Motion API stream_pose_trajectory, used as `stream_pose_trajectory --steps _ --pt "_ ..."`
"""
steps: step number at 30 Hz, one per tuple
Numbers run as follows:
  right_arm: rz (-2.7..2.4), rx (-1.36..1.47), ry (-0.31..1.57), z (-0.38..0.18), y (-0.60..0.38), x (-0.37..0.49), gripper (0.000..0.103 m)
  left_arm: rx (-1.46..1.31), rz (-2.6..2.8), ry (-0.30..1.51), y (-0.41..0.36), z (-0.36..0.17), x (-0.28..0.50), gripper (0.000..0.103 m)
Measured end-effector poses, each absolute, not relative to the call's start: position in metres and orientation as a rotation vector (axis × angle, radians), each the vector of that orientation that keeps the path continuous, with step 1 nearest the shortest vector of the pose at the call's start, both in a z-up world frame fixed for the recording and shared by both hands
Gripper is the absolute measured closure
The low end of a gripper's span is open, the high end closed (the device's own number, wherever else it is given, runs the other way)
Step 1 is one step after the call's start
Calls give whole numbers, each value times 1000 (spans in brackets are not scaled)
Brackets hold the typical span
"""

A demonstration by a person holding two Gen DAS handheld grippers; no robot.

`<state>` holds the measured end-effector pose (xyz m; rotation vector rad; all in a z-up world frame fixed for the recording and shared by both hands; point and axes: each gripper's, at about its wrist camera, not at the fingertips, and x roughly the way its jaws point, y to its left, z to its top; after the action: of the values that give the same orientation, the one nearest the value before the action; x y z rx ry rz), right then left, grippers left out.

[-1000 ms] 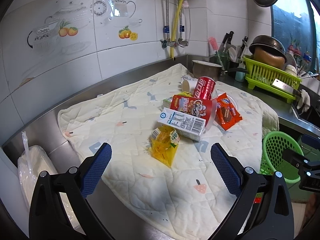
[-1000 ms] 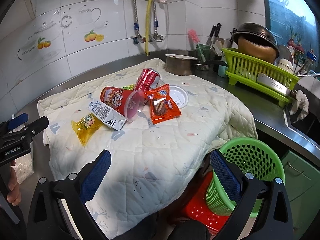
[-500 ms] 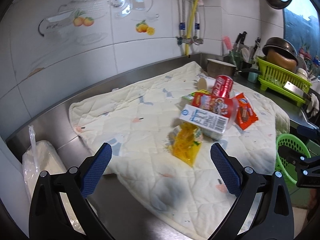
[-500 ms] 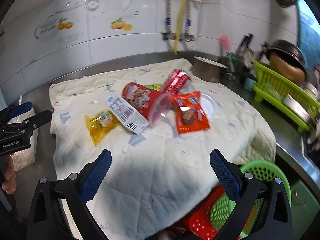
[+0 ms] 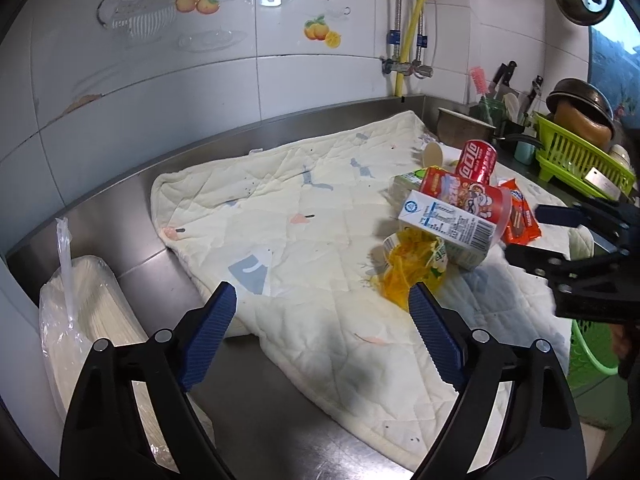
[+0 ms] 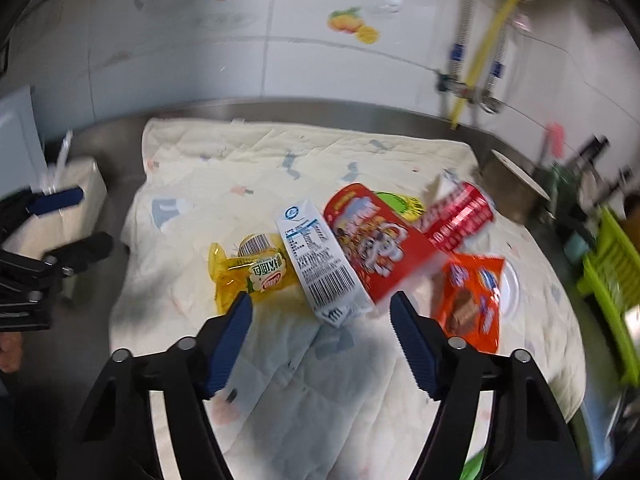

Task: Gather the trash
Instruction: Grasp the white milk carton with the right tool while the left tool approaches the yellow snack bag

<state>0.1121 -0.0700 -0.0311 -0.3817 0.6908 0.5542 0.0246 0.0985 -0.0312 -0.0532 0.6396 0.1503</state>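
Both grippers have swung leftward and closer to the trash since a second ago; the right gripper now hangs low over the pile, jaws spread wide and empty, its fingertips flanking the near end of the milk carton without touching it. The left gripper is also wide and empty, over the near edge of the quilted mat, well apart from the pile.

All the trash lies in one heap on the mat, which covers the steel tabletop. Nearest is one yellow wrapper, just beside the carton. One red noodle cup lies on its side, touching the carton; behind it are one red can and one green-and-yellow packet. One orange snack pack lies to the right, overlapping a white lid. The right view is blurred.

One bagged white bundle sits at the left, off the mat. A green basket shows at the mat's right edge, partly hidden behind the right gripper's body. Farther back stand a metal pot and a green dish rack.
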Motion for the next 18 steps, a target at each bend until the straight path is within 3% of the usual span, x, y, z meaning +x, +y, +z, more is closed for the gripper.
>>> stream_pose_trajectory --steps 18 --pt "564 -720 751 -77 -21 163 53 -39 105 676 97 -47 31 22"
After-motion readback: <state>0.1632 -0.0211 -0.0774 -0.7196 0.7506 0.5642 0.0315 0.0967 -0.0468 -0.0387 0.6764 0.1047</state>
